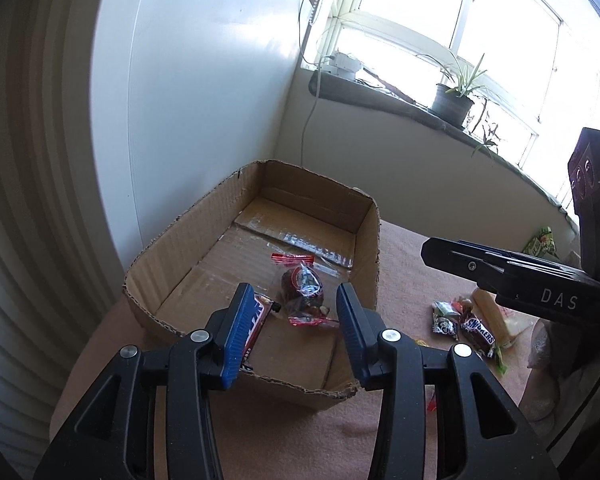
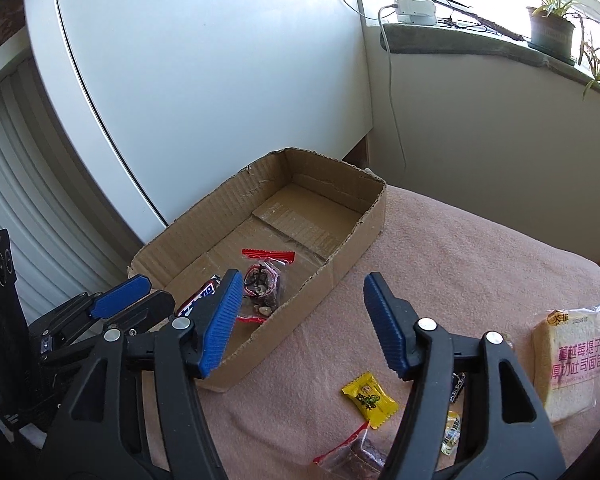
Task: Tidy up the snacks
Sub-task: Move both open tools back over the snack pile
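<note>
An open cardboard box [image 1: 372, 240] [image 2: 356, 236] stands on the pink cloth. Inside lie a clear red-edged snack packet [image 1: 304, 292] [image 2: 264, 284] and a Snickers bar [image 1: 256, 320] [image 2: 198, 300]. My left gripper [image 1: 296, 304] is open and empty, hovering over the box's near end above these snacks; it also shows in the right wrist view [image 2: 120, 300]. My right gripper [image 2: 304, 304] is open and empty, above the cloth by the box's right wall; it shows in the left wrist view [image 1: 500, 272]. Loose snacks lie on the cloth: a yellow candy [image 2: 370, 400], a bread packet [image 2: 568, 360], another Snickers [image 1: 478, 334].
A red-edged packet [image 2: 348, 456] lies near the front edge. A green packet [image 1: 542, 244] lies far right. A white cabinet [image 2: 220, 80] stands behind the box. A windowsill with a potted plant [image 2: 550, 32] and a white device [image 2: 414, 10] runs along the back.
</note>
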`<state>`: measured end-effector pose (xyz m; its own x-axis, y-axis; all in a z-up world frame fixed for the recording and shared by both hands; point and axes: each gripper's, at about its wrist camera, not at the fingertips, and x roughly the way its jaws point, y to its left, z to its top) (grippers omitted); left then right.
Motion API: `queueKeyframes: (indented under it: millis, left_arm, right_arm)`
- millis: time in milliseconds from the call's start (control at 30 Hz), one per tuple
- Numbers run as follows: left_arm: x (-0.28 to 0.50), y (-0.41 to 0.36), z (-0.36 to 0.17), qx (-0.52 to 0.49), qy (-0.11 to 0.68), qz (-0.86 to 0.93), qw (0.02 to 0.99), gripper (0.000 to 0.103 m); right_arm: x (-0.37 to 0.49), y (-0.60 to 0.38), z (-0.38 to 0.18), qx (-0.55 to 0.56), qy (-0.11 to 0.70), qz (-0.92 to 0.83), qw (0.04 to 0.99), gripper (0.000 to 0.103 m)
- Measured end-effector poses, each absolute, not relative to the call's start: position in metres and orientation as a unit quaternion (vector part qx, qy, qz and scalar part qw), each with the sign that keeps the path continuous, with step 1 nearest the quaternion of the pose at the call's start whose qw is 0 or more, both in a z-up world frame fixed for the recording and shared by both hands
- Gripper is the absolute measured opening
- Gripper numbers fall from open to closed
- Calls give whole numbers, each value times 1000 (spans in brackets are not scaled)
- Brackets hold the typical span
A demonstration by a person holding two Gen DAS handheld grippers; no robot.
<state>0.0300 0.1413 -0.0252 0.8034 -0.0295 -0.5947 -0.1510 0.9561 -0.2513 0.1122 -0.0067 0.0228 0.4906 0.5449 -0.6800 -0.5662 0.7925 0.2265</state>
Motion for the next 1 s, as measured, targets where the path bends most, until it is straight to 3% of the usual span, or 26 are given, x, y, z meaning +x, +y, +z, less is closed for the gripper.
queueKeyframes:
  millis: [600, 667, 833, 1000]
  left_arm:
    - [20, 64, -34, -128, 339, -43, 931, 42]
    - [18, 53, -36, -123, 343, -54, 930, 54]
    - [17, 25, -41, -109, 357, -83, 924, 70]
    - [21, 5, -53, -94, 374, -102, 917, 72]
  right_arm:
    - [83, -137, 6, -15, 404, 244, 881, 65]
    - [84, -148, -2, -13, 412, 239, 879, 65]
    - [82, -165, -22, -14, 427, 232, 874, 65]
    - [79, -174, -44, -21, 447, 220, 867, 65]
